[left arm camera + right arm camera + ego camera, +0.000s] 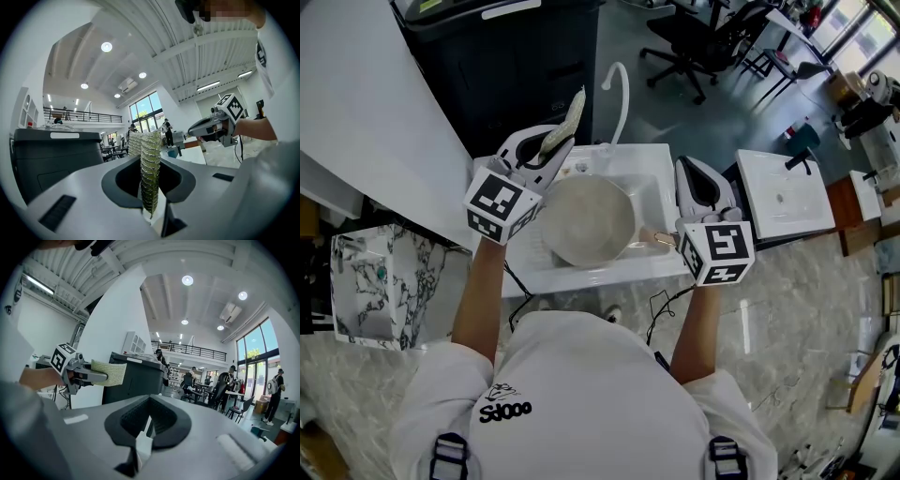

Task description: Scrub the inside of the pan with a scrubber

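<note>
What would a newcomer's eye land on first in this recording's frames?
The flat green-yellow mesh scrubber stands out, pinched upright in the left gripper, held above the sink. Below it, a round pale metal pan sits in the white sink, handle pointing to the person's right. The right gripper hovers there, its fingers together on nothing.

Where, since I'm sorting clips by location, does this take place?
Likely an open-plan office or lab hall, not a home kitchen: a freestanding white sink holding the pan, office chairs on the floor behind, and a railed mezzanine under a high ceiling.
</note>
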`<action>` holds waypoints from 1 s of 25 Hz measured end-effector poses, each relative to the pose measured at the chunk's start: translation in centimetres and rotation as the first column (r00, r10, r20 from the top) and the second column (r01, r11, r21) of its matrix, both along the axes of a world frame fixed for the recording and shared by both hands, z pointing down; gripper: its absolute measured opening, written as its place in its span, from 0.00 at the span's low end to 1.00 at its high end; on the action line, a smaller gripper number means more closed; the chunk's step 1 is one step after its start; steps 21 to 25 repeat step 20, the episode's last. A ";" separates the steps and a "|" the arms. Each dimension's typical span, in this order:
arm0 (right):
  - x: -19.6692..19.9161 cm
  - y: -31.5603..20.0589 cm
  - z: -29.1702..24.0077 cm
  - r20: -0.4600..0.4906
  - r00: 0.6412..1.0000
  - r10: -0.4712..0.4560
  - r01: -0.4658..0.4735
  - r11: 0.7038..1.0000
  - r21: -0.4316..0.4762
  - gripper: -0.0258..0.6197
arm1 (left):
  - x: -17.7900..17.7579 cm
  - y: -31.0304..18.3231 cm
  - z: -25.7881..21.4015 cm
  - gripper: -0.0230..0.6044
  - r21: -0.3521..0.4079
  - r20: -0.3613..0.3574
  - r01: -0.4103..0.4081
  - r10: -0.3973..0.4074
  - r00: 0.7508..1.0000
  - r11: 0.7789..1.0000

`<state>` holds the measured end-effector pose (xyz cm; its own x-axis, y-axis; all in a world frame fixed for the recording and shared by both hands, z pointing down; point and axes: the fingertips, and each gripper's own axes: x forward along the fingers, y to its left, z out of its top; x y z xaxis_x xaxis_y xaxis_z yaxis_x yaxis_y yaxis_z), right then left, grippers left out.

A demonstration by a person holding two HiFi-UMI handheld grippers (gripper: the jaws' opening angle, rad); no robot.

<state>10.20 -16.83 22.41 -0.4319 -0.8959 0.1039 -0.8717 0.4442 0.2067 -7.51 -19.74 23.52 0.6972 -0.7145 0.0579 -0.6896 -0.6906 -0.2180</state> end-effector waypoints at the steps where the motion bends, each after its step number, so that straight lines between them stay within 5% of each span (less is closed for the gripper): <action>1: 0.0 0.0 0.0 0.000 1.000 0.000 0.000 1.000 -0.001 0.05 | 0.1 0.0 0.0 0.13 0.001 0.003 -0.001 0.001 1.000 1.000; 25: -0.2 0.9 0.1 -0.005 1.000 -0.011 0.011 1.000 -0.002 0.05 | 0.9 1.2 -0.1 0.14 0.004 0.029 -0.016 0.016 0.999 1.000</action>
